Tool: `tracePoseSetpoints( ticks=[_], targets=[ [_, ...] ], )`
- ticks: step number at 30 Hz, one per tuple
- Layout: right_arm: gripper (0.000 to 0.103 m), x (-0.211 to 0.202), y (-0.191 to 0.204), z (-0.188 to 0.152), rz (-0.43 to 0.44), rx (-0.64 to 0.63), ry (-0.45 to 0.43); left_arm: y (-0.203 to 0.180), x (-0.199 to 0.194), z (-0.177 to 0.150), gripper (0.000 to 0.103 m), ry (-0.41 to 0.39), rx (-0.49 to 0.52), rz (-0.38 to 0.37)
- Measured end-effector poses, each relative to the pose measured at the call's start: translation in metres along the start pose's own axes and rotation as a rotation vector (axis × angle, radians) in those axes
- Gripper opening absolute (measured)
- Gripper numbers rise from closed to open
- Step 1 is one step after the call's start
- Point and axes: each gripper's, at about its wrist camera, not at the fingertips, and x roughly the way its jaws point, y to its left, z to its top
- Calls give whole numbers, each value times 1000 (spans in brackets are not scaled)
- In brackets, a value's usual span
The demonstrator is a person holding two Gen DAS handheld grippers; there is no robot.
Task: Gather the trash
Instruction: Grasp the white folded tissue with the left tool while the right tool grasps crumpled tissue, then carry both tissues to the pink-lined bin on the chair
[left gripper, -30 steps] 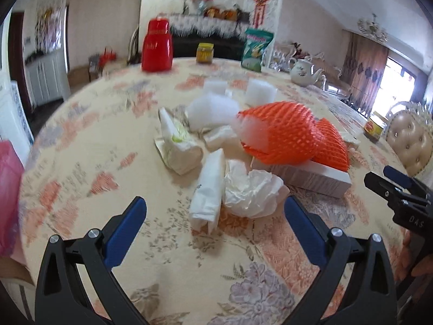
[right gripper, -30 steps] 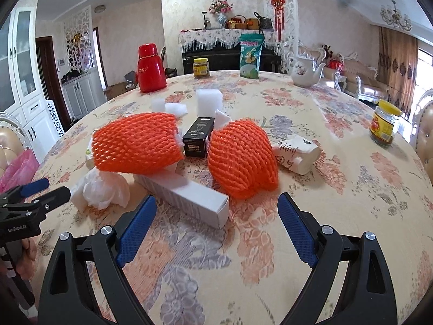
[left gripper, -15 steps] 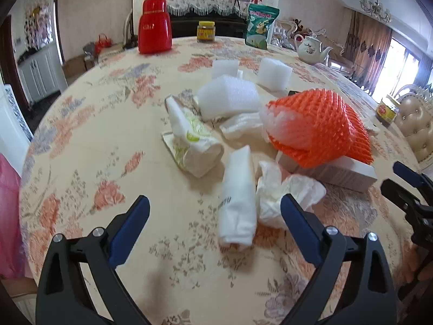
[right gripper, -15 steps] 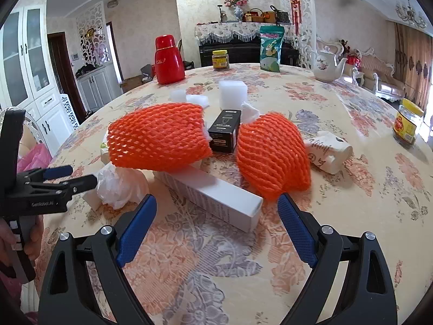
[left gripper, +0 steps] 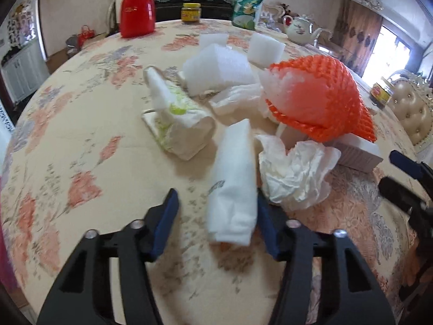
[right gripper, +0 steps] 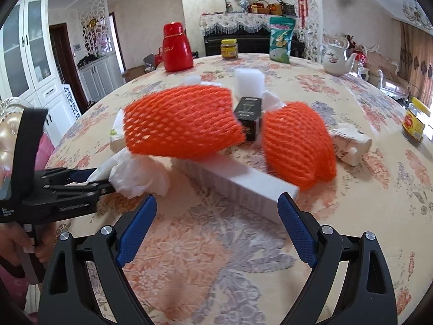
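Left gripper (left gripper: 216, 216) closing around soft white folded wrapper (left gripper: 232, 189); right gripper (right gripper: 216, 230) wide open, empty.

The near end of the white packet (left gripper: 232, 197) is smeared by motion blur and its print cannot be read, part of the long white box (right gripper: 238, 187) is covered by the orange foam net (right gripper: 181, 124), and the hand (right gripper: 16, 241) is cut off by the frame's edge.

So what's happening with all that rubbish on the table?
A person is clearing trash with a gripper in each hand. The left gripper is closing around a white folded wrapper beside a crumpled tissue; one pad is not yet touching it. The right gripper is open, holding nothing, facing a long white box under orange foam nets.
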Motion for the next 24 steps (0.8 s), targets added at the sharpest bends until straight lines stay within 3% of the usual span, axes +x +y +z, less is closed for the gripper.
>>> tracePoseSetpoints(
  ticks=[1, 2, 4, 15, 20, 21, 23, 24],
  targets=[
    [85, 2, 4, 0, 2, -6, 10, 0, 0, 0, 26, 1, 5, -15],
    [85, 4, 8, 0, 4, -12, 18, 1, -1, 0, 25, 1, 0, -33],
    [85, 9, 18, 0, 8, -29, 29, 7, -7, -3, 24, -16, -16, -68],
    [85, 37, 79, 14, 75, -96, 64, 51, -48, -29, 23, -111, -21, -24],
    [85, 53, 84, 19, 79, -55, 90, 59, -62, -39, 23, -135, -30, -22],
    [84, 56, 85, 19, 76, -49, 97, 60, -64, -41, 24, -140, -33, -24],
    [68, 58, 85, 19, 74, -45, 98, 61, -67, -44, 24, -144, -42, -26],
    [65, 59, 85, 18, 75, -40, 102, 62, -67, -46, 24, -144, -46, -27]
  ],
)
